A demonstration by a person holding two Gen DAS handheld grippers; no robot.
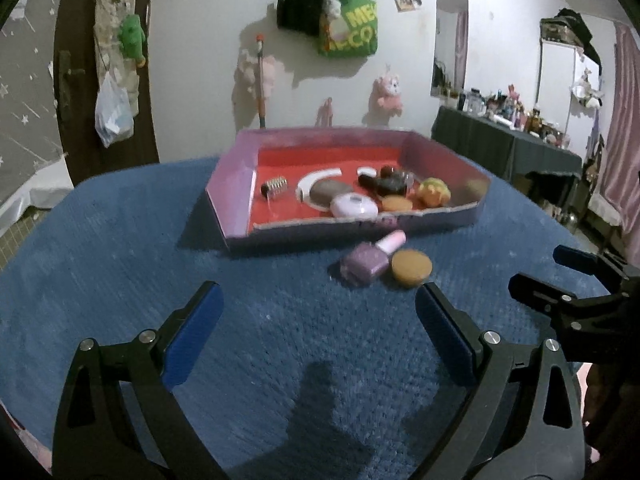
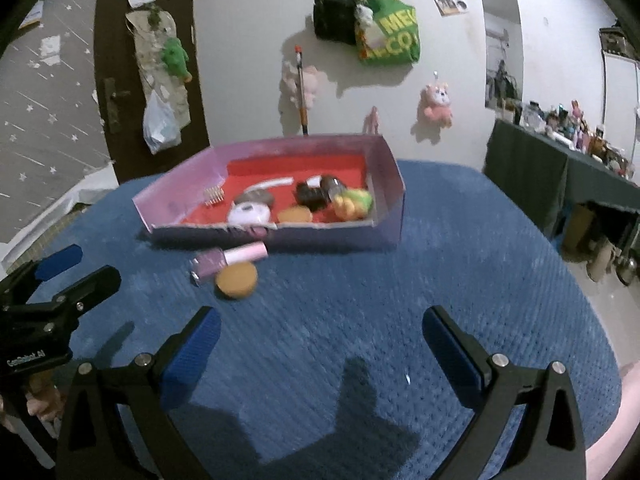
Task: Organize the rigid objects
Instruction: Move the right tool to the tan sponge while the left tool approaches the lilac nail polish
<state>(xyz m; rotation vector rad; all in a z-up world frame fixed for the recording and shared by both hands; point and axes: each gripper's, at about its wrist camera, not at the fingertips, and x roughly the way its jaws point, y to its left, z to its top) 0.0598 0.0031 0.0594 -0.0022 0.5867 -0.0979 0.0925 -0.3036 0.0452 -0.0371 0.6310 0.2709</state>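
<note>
Ribbed blue fabric desk, shallow purple cardboard tray with red floor near far edge, lilac square nail-polish bottle and tan round disc touching, just before tray's front wall, left gripper and right gripper jaws wide, empty.

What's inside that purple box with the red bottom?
Inside the box lie a small metal coil, a grey stone, a pale round compact, an orange disc, dark pieces and a yellow-green toy. The front wall hides whatever sits low behind it.
</note>
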